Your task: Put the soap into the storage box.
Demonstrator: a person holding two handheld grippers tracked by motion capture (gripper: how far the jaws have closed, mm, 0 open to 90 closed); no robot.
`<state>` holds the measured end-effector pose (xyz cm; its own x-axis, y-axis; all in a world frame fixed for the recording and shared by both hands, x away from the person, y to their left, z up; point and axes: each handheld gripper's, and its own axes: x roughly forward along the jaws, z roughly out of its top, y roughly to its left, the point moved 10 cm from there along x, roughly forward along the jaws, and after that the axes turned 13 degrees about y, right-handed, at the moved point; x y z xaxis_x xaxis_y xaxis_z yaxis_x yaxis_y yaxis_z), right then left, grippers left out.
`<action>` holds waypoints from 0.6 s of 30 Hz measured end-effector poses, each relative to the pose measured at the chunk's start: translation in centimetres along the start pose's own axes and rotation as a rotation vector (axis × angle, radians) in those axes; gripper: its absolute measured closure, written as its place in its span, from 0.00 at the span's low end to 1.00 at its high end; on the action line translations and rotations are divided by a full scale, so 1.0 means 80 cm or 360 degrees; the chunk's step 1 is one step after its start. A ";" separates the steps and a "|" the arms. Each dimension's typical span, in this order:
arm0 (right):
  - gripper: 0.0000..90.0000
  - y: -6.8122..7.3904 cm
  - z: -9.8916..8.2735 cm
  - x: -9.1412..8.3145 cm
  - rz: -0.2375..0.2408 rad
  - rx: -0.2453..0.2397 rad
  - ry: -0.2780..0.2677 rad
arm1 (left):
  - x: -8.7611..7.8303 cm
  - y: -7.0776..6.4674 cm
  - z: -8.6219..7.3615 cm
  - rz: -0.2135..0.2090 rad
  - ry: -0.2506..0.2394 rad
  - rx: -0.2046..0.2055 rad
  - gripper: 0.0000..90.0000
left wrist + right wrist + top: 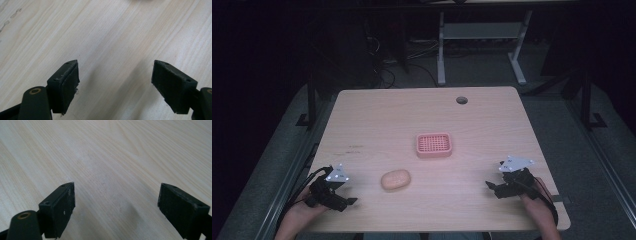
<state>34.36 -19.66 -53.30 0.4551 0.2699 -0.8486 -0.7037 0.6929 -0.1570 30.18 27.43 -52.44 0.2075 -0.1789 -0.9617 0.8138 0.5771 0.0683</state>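
Overhead arrangement of the work surface. The wooden table carried 2 objects: a pale orange soap bar lying flat near the front, left of centre, and a pink slotted soap dish resting upright behind and to the right of it, the 2 near each other but not touching. The left gripper lay low over the front left of the table, just left of the soap bar and apart from it; in the left gripper view its 2 jaws stood wide apart with bare wood grain between them. The right gripper sat near the front right edge, well apart from both objects; in the right gripper view its jaws were likewise spread wide over bare tabletop, holding nothing.
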 end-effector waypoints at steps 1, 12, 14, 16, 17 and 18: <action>0.15 0.000 0.000 0.000 -0.0001 0.0002 0.0000 | 0.000 -0.001 0.002 -0.0001 0.0004 0.0007 0.24; 0.15 0.001 0.000 0.001 0.0008 -0.0003 0.0006 | 0.003 -0.006 0.010 -0.0004 0.0018 0.0032 0.24; 0.15 0.001 0.001 0.001 0.0006 -0.0008 0.0005 | 0.003 -0.008 0.013 -0.0006 0.0017 0.0040 0.24; 0.15 0.001 0.001 0.001 0.0008 -0.0008 0.0005 | 0.003 -0.009 0.014 -0.0009 0.0017 0.0040 0.24; 0.15 0.001 0.001 0.001 0.0006 -0.0012 0.0004 | 0.004 -0.010 0.017 -0.0013 0.0005 0.0043 0.24; 0.15 0.001 0.001 0.001 0.0003 -0.0019 0.0005 | 0.004 -0.011 0.018 -0.0016 0.0014 0.0049 0.24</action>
<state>34.40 -19.52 -53.37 0.4519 0.2694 -0.8504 -0.7112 0.6842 -0.1613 30.34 25.73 -52.42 0.1945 -0.1779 -0.9646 0.8321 0.5506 0.0663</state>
